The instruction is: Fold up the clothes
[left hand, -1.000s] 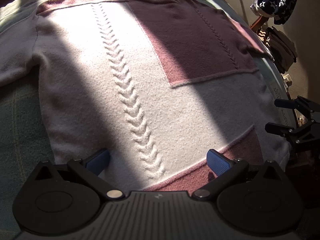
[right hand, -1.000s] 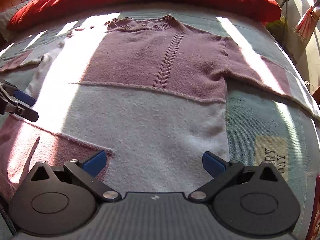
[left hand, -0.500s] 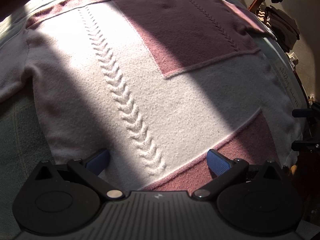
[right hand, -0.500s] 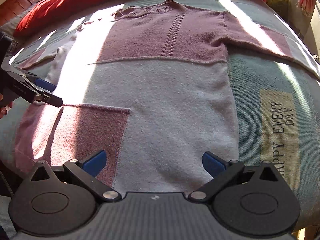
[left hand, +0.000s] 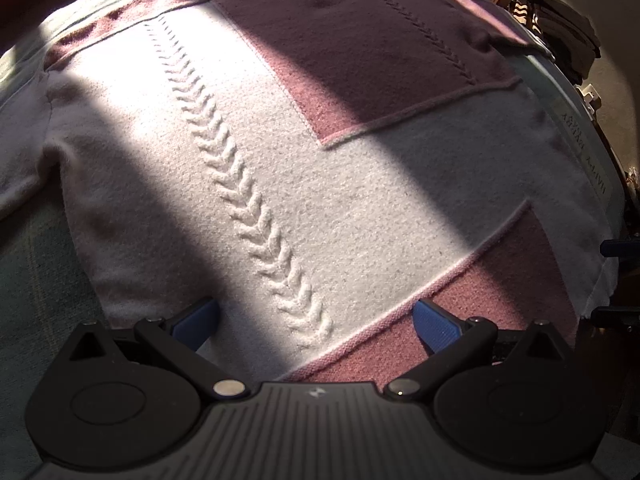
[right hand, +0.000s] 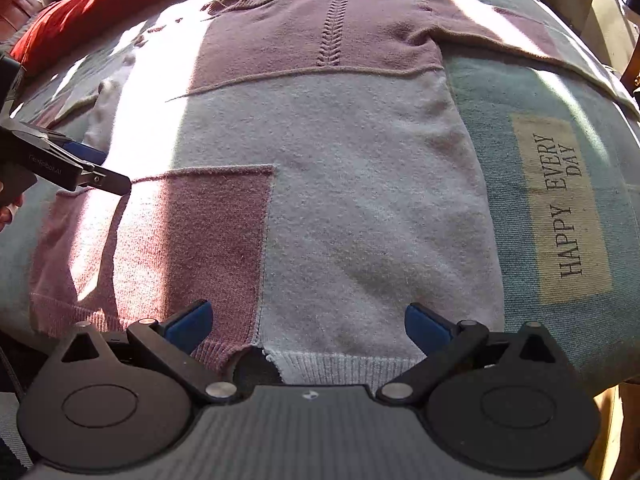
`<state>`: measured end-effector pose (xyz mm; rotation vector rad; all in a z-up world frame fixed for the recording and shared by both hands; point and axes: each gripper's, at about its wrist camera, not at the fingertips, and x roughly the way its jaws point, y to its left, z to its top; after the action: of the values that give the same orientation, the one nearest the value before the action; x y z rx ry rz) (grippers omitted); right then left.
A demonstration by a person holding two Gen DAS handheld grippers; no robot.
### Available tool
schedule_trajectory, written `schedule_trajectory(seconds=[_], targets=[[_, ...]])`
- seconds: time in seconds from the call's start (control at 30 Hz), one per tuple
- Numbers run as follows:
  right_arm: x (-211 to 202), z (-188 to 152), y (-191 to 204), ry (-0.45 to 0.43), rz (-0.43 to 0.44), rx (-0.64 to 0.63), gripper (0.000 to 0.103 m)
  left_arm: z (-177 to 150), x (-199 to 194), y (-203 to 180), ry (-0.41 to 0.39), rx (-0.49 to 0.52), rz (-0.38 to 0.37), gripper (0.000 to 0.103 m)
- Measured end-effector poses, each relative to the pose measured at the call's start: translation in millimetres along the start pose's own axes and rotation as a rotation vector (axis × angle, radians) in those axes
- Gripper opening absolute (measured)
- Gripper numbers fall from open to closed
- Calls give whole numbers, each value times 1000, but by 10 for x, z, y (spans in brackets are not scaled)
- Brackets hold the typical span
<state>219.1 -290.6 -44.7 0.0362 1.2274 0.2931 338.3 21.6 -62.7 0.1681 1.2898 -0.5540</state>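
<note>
Sweater flat on bed, no fold made yet.
My left gripper (left hand: 316, 320) and right gripper (right hand: 308, 322) hover, fingers open, empty, above sweater (right hand: 340, 200) hem; every fold remains.

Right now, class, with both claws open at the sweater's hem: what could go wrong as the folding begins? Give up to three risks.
1. The right claw straddles the hem split; closing there may catch only one panel, so the sweater could skew.
2. The sleeve lies spread across the blanket; lifting the hem first may drag it crooked.
3. The left claw sits over the raised braid, where a pinch may bunch the knit.
</note>
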Motion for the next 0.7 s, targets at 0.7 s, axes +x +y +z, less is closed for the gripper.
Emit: schedule_trajectory(seconds=[0.7], targets=[[109, 300, -33, 109, -24, 43, 103, -570, -244, -282, 79, 60, -24, 102]])
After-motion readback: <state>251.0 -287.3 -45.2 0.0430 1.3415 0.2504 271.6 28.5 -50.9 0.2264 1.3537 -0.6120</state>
